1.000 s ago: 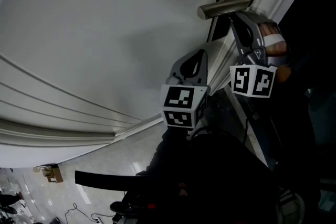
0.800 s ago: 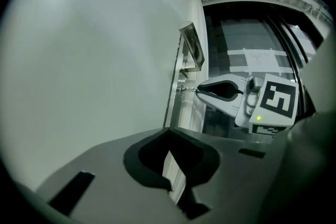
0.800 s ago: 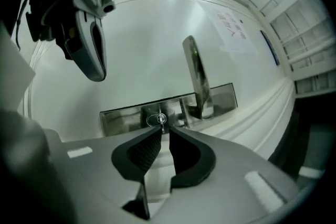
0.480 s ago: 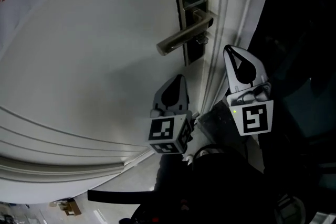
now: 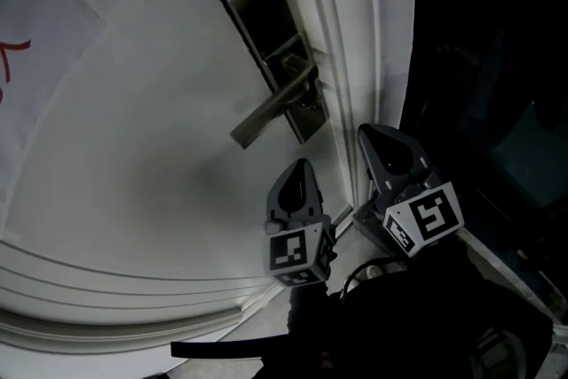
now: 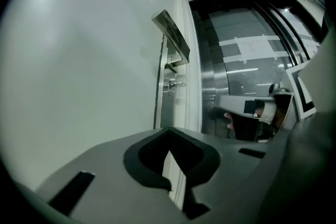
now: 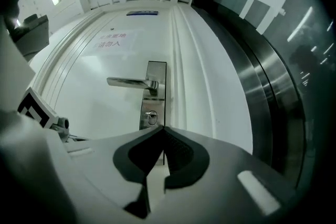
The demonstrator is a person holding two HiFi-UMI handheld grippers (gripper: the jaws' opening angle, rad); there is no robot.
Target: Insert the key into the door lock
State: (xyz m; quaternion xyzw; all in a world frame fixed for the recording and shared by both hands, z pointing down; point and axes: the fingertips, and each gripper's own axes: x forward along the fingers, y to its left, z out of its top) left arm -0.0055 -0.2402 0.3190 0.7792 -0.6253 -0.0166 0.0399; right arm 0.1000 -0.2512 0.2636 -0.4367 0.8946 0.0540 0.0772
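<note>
Your left claw [image 5: 300, 175] sits low in the centre of the head view, pointing up toward the white door [image 5: 151, 102]. In the left gripper view its jaws are closed tip to tip [image 6: 169, 131], with nothing between them; only a thin sliver of the door shows behind the pads.

Your right claw [image 5: 373, 142] is just to the right of the left one in the head view, in front of the moulded door frame [image 5: 342, 31], and the two are apart. The right gripper view shows its jaws pressed together as well [image 7: 164, 127], and it holds nothing.

The lock plate [image 5: 266, 31] is in the upper middle of the head view, with the lever handle [image 5: 266, 111] slanting down to the left. Both claws are below it and touch none of it.

In the right gripper view the plate [image 7: 155, 73] stands just above the jaw tips and the handle [image 7: 128, 81] reaches left. Under the handle, a small metal piece that looks like the key [image 7: 150, 116] sits at the lock cylinder. The left gripper view shows it from the side [image 6: 175, 84], sticking out of the plate [image 6: 171, 36]. A paper notice [image 7: 111, 39] hangs on the door in the upper left.
</note>
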